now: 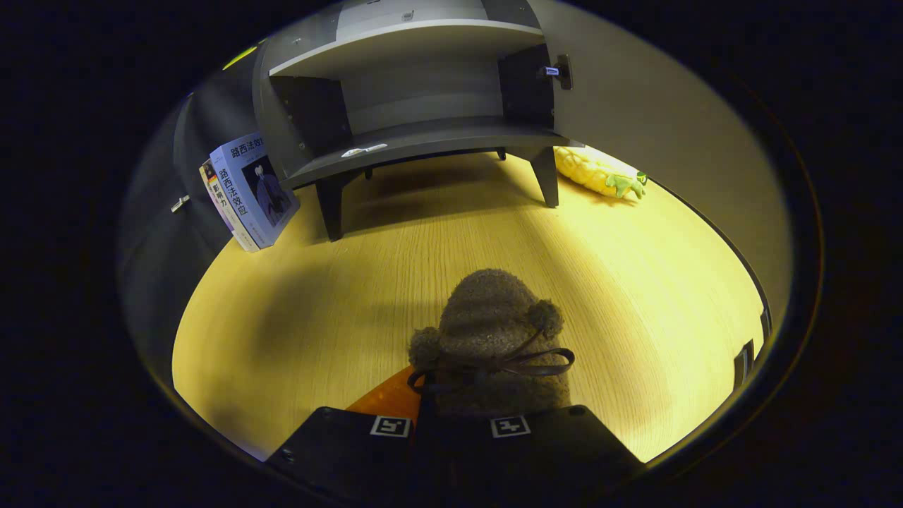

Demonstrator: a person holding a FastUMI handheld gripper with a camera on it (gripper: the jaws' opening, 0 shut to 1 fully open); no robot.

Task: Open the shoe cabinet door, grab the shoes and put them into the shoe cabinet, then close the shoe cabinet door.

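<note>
Clearly the gripper (451,423) has the shoe (494,339) in hand: the jaws are closed narrow on its heel end, one finger either side, and the toe points straight ahead of them, above the worktop (635,296). Well beyond the jaws stands the shoe cabinet (416,106) with its door (656,127) swung wide to the right, so the opening step looks done and the carry is under way.

The main risk, as I judge it, is the grip itself. The shoe is soft, knitted and fuzzy, a rounded slipper shape with small pompoms and a thin dark lace tied in a bow; such a yielding upper could squash and slide out of the jaws, or droop at the toe and catch the front lip of the lower shelf (423,141). The loose lace could also snag on that edge. The cabinet is hard, smooth grey board on short tapered legs, so a bump might shove it across the slick wood-grain worktop.

Left of the cabinet, glossy paperback books (250,187) lean against its side; to the right, just past a leg, lies a plush yellow pineapple toy (596,173).
</note>
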